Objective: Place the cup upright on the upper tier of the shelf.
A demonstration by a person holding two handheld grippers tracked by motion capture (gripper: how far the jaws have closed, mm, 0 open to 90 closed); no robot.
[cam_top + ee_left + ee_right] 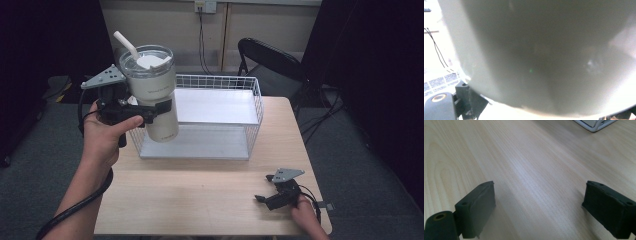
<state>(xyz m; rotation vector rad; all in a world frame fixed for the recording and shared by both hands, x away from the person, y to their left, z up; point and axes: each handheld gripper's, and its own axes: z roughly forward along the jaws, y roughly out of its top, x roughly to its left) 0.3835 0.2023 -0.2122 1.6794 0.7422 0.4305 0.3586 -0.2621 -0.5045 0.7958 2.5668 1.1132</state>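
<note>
I keep the left tongs (159, 109) clamped on the tumbler (152, 90), upright, clearing the basket (252, 107) rim; right tongs (264, 199) rest open, empty.

Your left gripper (150, 111) is matte black, topped by a grey three-cornered plate dotted with small holes, and a thick black cable trails from it. Your right gripper (261, 198) matches, with blocky black pads (477, 206).

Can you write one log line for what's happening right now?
left gripper: shut on tumbler, lifted by wire basket | right gripper: open, on table
</note>
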